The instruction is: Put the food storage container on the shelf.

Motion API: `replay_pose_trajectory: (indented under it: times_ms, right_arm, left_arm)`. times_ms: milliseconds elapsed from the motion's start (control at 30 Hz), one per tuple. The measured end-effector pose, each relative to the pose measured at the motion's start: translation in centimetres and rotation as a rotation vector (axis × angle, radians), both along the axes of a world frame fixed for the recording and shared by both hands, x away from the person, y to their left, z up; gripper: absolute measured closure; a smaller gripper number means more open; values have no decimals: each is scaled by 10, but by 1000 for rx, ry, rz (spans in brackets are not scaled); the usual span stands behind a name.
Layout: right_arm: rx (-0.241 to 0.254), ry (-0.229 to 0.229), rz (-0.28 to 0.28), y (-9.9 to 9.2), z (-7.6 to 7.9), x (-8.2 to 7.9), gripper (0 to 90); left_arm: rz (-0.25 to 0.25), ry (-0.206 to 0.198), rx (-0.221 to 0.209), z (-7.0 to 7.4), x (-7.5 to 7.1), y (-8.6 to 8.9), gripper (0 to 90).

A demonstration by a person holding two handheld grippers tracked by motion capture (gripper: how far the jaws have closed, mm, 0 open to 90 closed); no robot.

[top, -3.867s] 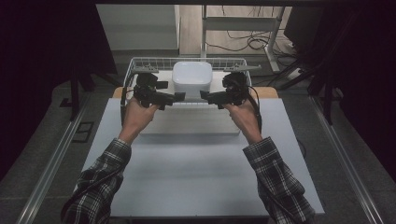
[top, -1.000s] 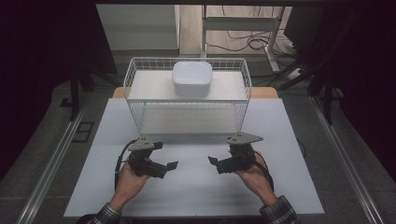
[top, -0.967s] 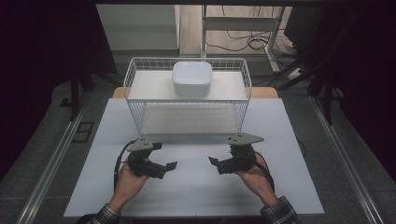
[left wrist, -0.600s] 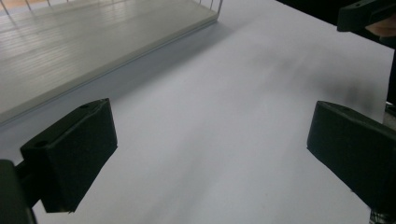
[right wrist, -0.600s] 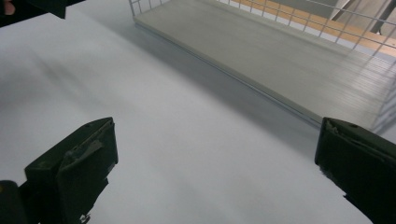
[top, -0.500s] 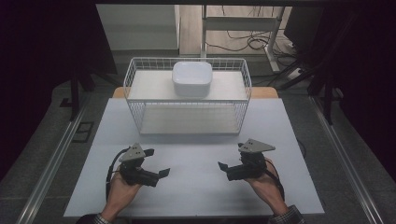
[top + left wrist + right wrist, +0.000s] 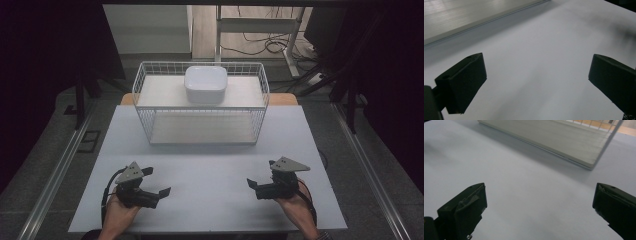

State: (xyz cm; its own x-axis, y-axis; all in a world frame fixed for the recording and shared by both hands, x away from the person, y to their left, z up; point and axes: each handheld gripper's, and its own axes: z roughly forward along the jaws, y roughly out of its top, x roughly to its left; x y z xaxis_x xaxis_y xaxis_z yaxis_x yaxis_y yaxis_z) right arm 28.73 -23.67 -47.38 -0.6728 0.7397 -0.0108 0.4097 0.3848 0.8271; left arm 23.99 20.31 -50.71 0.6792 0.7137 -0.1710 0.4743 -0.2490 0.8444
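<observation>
Both tools stand released and hold nothing: left gripper (image 7: 161, 191) at seven o'clock, right gripper (image 7: 251, 184) at five. White square ceramic bowl (image 7: 205, 83) sits at twelve atop the white wire basket (image 7: 200, 119); placing looks finished.

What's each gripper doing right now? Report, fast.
Left gripper: open, holding nothing, over the table.
Right gripper: open, holding nothing, over the table.
</observation>
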Motion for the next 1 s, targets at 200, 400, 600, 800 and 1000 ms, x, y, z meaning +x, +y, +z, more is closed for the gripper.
replay_pose_trajectory:
  times_ms: [200,400,600,800,1000]
  right_arm:
    - [-14,10,-32,-12,-9,-4,0]
    - [-33,24,-49,-22,-18,-10,0]
    - [-70,48,-52,-28,-31,-15,0]
    - [-118,88,-50,-28,-41,-18,0]
    - [-143,101,-44,-27,-44,-18,0]
  left_arm:
    - [15,18,20,-6,-6,7,13]
    - [32,52,43,-16,-9,13,13]
    - [47,84,72,-24,-12,16,12]
    - [45,121,103,-31,-13,15,9]
    - [41,135,120,-33,-11,14,6]
